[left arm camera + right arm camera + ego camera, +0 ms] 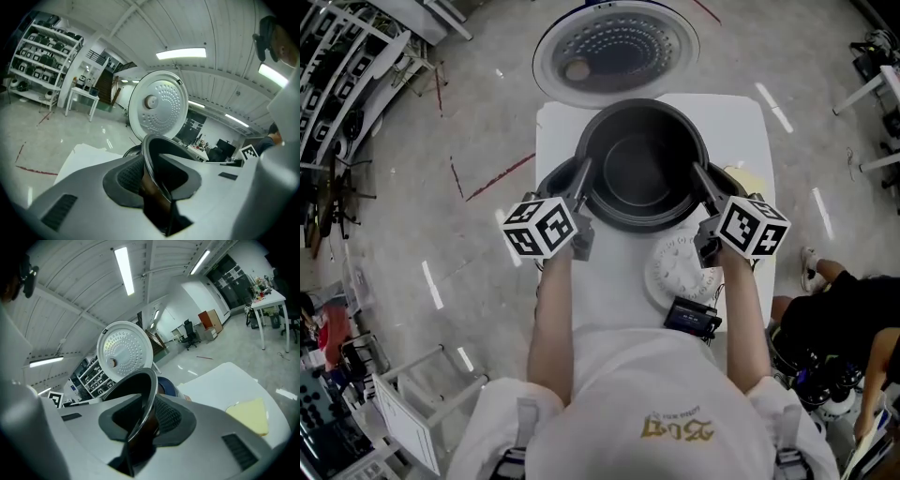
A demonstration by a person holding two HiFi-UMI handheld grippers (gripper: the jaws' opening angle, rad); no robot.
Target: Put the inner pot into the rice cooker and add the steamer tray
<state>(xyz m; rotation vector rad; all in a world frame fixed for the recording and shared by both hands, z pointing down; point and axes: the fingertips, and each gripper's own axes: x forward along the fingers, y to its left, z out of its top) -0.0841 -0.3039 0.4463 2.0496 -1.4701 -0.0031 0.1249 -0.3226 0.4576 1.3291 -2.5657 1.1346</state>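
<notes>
The black inner pot (642,169) hangs just above the dark rice cooker body (551,178), whose sides show past it on the left and right. My left gripper (579,183) is shut on the pot's left rim and my right gripper (705,183) on its right rim. In the left gripper view the rim (154,154) runs between the pads; the right gripper view shows the same rim (140,394). The cooker's lid (616,47) stands open behind the pot. A white round steamer tray (680,267) lies on the table near my right forearm.
The cooker stands on a small white table (741,122) with a yellow cloth (248,416) at its right edge. Shelving (42,56) stands at the left of the room. Another person (844,309) sits to the right of the table.
</notes>
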